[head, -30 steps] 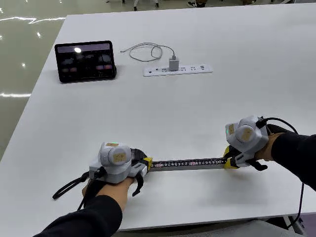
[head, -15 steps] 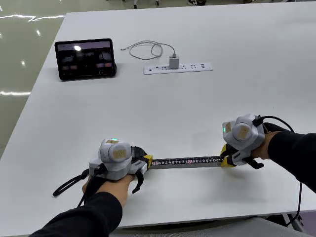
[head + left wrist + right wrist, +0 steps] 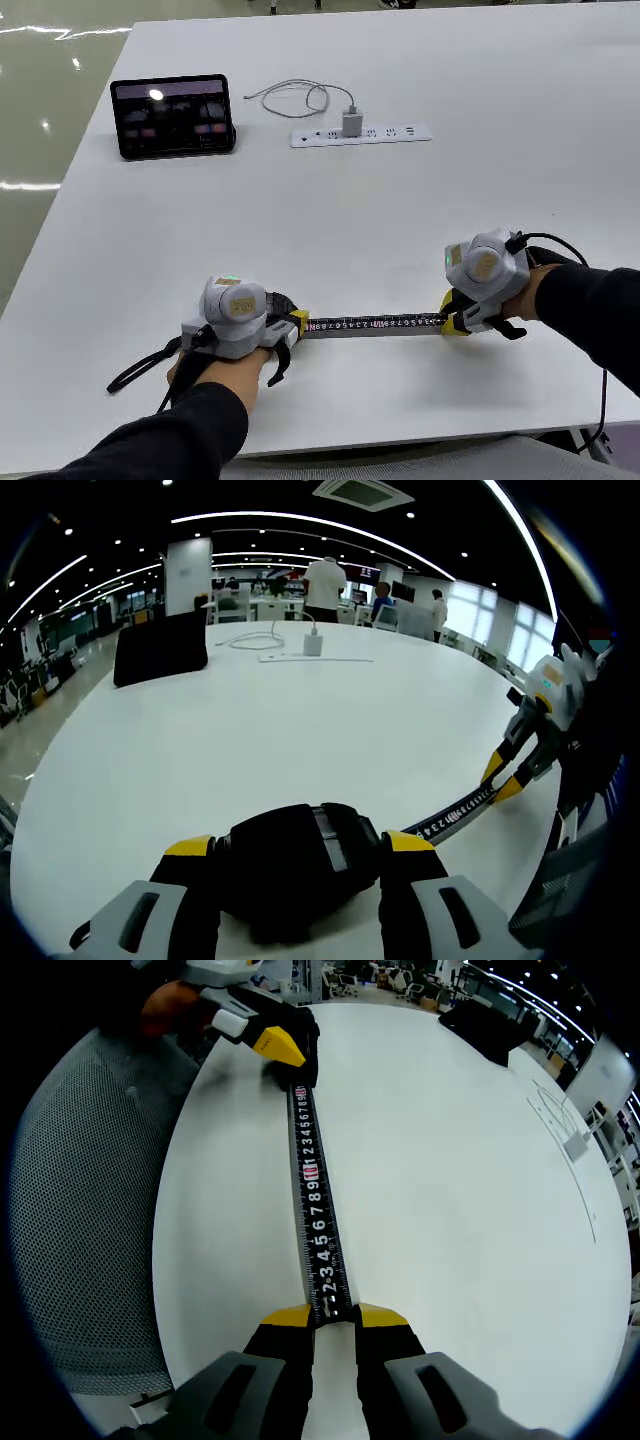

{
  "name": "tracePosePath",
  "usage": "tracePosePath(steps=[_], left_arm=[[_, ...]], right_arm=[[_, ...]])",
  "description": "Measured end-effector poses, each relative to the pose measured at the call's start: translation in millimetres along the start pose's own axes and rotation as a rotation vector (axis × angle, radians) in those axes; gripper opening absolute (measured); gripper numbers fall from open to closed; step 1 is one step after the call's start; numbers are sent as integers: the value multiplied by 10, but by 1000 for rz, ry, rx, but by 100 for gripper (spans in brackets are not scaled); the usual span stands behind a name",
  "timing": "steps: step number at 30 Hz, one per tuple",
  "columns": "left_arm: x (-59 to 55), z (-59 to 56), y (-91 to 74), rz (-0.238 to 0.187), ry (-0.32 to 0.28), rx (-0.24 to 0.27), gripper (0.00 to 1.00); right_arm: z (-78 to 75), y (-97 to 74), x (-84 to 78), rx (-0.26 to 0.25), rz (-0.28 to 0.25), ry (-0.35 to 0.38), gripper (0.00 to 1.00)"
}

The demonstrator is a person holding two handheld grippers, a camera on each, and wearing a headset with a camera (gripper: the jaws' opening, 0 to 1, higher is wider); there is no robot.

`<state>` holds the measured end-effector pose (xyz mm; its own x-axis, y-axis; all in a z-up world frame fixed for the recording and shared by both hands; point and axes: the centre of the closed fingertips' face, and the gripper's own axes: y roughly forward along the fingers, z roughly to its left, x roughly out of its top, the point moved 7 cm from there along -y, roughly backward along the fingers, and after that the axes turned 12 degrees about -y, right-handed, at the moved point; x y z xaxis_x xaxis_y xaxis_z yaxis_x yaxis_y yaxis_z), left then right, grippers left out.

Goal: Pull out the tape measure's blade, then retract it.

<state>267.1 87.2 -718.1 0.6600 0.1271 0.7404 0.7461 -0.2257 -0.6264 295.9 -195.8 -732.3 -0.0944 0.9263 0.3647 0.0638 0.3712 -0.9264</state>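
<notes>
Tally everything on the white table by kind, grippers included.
Grey, yellow-tipped grippers: 2, left gripper and right gripper
Black tape measure, blade extended: 1
Black rectangular tablet: 1
White power strip: 1
White charger plug with cable: 1
Total: 6

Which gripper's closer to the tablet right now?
Left. The left gripper is toward the person from the tablet, slightly right; the right gripper is much farther right, pinching the blade.

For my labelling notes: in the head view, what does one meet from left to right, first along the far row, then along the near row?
Far row: tablet, white cable, power strip. Near row: left tool, tape blade, right tool.
</notes>
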Motion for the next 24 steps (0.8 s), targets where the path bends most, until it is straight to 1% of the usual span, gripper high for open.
tracePosePath(steps=[24], left_arm=[[4,1,4,0,1,1,60]], right_arm=[[6,61,159,4,-22,3,11]])
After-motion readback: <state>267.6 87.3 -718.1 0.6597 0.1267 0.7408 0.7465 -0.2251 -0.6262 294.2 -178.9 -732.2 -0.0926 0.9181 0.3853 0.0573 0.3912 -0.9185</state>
